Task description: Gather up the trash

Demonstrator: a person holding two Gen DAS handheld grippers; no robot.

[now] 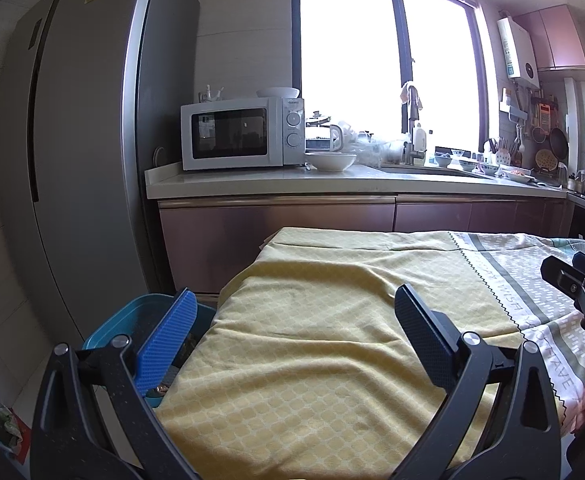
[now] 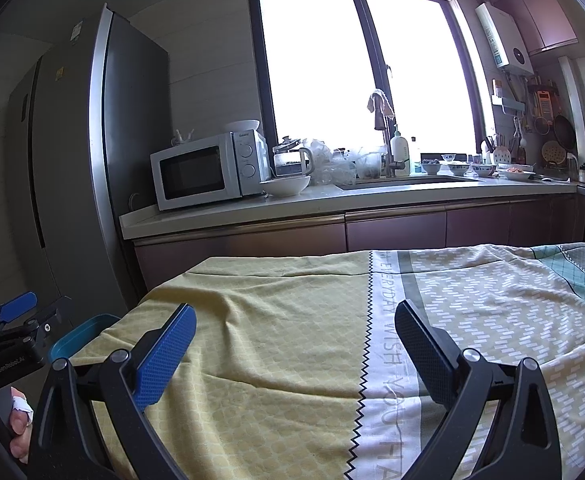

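Note:
A blue bin (image 1: 128,318) stands at the left edge of the cloth-covered table (image 1: 312,320), with some dark scraps inside it. It also shows in the right wrist view (image 2: 80,334). My left gripper (image 1: 292,304) is open and empty, hovering over the table's left side beside the bin. My right gripper (image 2: 294,320) is open and empty over the middle of the table. I see no loose trash on the yellow and patterned cloth. The right gripper's body shows at the right edge of the left wrist view (image 1: 580,288).
A kitchen counter (image 1: 332,184) runs behind the table with a white microwave (image 1: 240,134), a white bowl (image 1: 330,160), a kettle and a sink. A tall grey fridge (image 1: 84,160) stands at the left. Red packaging (image 1: 4,428) lies on the floor at lower left.

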